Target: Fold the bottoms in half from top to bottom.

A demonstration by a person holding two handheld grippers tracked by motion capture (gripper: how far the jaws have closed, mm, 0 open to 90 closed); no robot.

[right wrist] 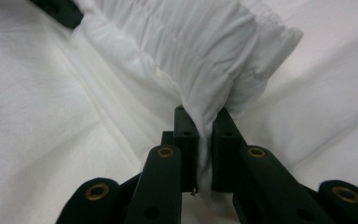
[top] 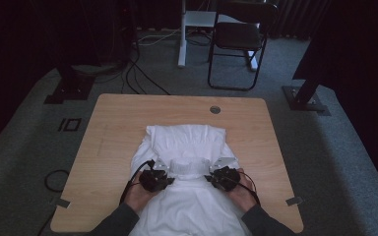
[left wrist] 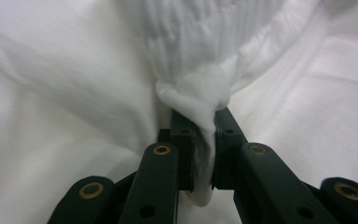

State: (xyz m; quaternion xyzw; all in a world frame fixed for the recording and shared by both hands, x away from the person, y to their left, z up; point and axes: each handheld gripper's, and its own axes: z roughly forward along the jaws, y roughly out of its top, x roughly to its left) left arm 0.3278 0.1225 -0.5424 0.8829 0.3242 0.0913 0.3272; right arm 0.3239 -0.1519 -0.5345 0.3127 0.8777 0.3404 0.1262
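I have the left tool (top: 165,178) and right tool (top: 216,178) each pinching the white garment's (top: 187,140) gathered band, near the tabletop's (top: 113,128) front edge; folding looks barely begun.

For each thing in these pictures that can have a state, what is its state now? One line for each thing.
White garment: spread on the table, its gathered band lifted between the two grippers.
Gathered band: pinched at both ends.
Left gripper: jaws shut on the band.
Right gripper: jaws shut on the band.
Table: bare wood around the garment.
Folding chair: unfolded, on the floor behind the table.
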